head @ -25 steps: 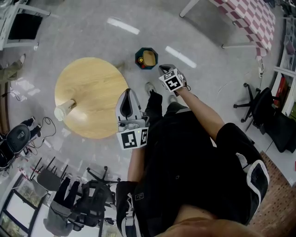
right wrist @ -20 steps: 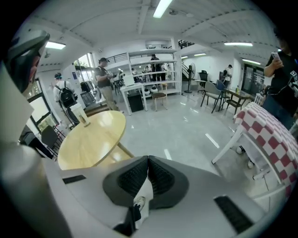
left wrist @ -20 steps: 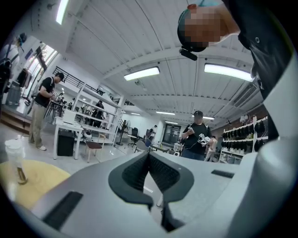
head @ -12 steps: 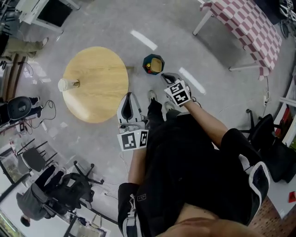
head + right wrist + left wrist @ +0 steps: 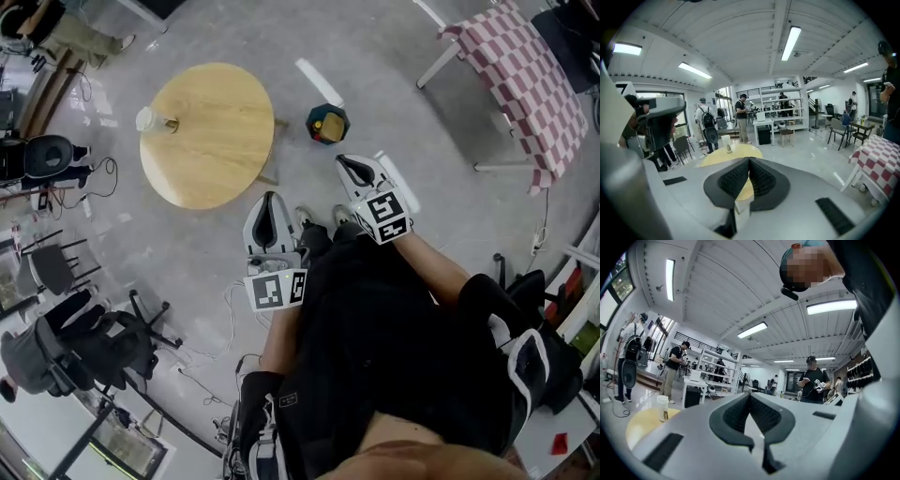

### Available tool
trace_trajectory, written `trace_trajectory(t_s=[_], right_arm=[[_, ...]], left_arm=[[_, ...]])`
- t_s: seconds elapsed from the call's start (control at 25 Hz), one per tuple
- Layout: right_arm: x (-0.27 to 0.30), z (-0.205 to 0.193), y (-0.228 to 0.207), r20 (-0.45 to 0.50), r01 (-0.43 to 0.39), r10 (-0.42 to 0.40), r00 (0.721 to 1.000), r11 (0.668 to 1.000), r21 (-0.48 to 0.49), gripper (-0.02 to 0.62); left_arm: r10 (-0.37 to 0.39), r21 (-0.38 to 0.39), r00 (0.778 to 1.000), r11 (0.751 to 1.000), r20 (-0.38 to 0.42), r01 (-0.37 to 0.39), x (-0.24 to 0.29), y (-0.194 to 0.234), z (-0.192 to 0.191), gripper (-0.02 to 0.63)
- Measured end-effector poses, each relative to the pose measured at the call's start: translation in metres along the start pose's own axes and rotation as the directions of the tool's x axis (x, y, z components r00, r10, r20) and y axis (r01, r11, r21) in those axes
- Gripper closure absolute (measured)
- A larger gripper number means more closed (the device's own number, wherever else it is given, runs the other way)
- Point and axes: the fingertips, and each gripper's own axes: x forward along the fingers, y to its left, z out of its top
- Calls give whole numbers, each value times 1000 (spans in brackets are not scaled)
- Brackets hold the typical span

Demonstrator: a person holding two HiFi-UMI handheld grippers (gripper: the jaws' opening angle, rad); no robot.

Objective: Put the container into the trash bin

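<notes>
A pale cup (image 5: 147, 119) stands upright at the far edge of a round wooden table (image 5: 211, 141). On the floor beside the table sits a dark green trash bin (image 5: 327, 123) with something yellow and red inside. My left gripper (image 5: 269, 202) hangs in front of the person's body, shut and empty, short of the table's near edge. My right gripper (image 5: 352, 166) is also shut and empty, held above the floor just short of the bin. In the left gripper view the cup (image 5: 662, 408) shows at the far left; in the right gripper view the cup (image 5: 726, 143) stands beyond the shut jaws.
A red-and-white chequered table (image 5: 525, 70) stands at the upper right. Office chairs (image 5: 84, 342) and floor cables (image 5: 211, 366) crowd the lower left. Several people (image 5: 741, 117) stand by white shelves (image 5: 780, 110) across the room.
Both grippers have risen toward the body. The right gripper has drawn back from the trash bin. The table and bin now sit higher and smaller in the head view.
</notes>
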Motion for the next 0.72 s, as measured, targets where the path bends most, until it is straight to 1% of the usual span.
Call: trace_trajectory(t_s=[0.16,0.32,0.48,0.72], right_arm=[[-21,19,11,47,20,-19,999,1000,-24,569],[-30,31,24,78,44,-42,996,999,-28,568],[-34,35,36,89,71,-70,994,997,-4,569],[-31,36,46,94,103,-102,990,995,-9,569]], left_arm=[[0,-7,1000,1000,17,0,-11,1,6,597],[-29,-21,1000,999,9,29,-17,4,2,597],[-58,-14,998,998,13,58,-21,10,4,597],[-100,-17,995,995,19,100,-21,17,4,597]])
